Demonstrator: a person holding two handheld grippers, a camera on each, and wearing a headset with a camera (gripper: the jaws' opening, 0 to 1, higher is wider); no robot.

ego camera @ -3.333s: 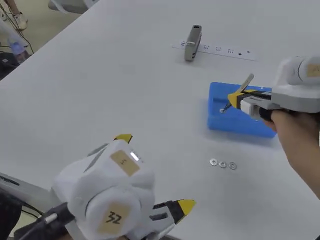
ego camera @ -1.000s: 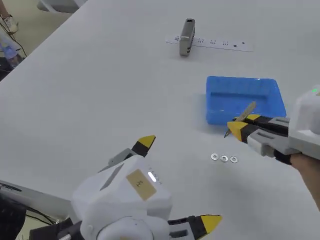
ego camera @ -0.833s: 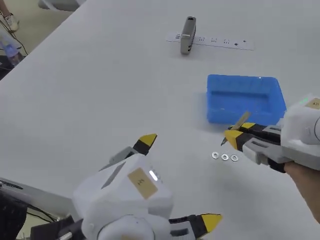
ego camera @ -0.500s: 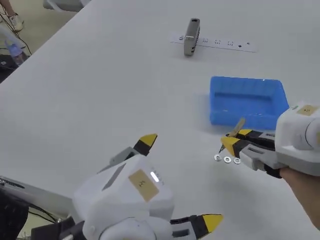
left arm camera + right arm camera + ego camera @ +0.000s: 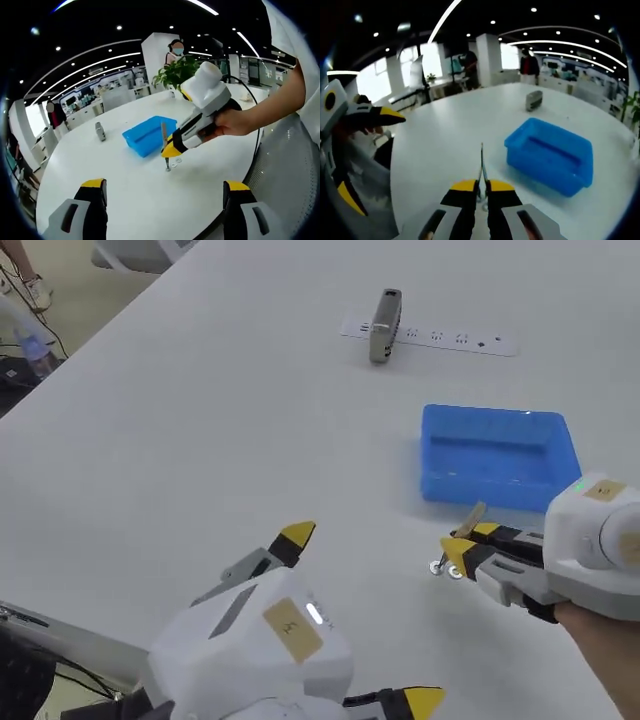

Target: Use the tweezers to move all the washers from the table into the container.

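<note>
Judging by their look, the washers [image 5: 438, 568] are thin, stiff metal rings: nearly weightless, hard to damage, and likely to skate on a smooth top. They lie flat on the desk [image 5: 200, 420] at the lower right of the head view, just below the blue container [image 5: 497, 455] and apart from it, partly covered by your right gripper [image 5: 467, 543].

That gripper's fingers [image 5: 465, 186] are pressed together on the tweezers [image 5: 482, 160], whose tips point down at the washers. Whether the tips already have one pinched, you cannot tell from these pictures. Lying flush, a washer offers no edge to bite. You will probably do best with one tip through the hole and the other outside the rim, or by nipping the rim at a slant, with gentle pressure so it does not flick away.

Your left gripper [image 5: 164, 186] hovers at the bottom of the head view with its fingers spread wide and nothing between them.

As for the surface, the desk is white, matte-glossy and bare around the work, so a dropped washer would slide or roll freely. A white power strip [image 5: 430, 338] with a grey adapter [image 5: 385, 325] lies toward the top of the frame, well apart. Around you is an open office with rows of ceiling lights, a potted plant [image 5: 172, 75] and people standing far off.
</note>
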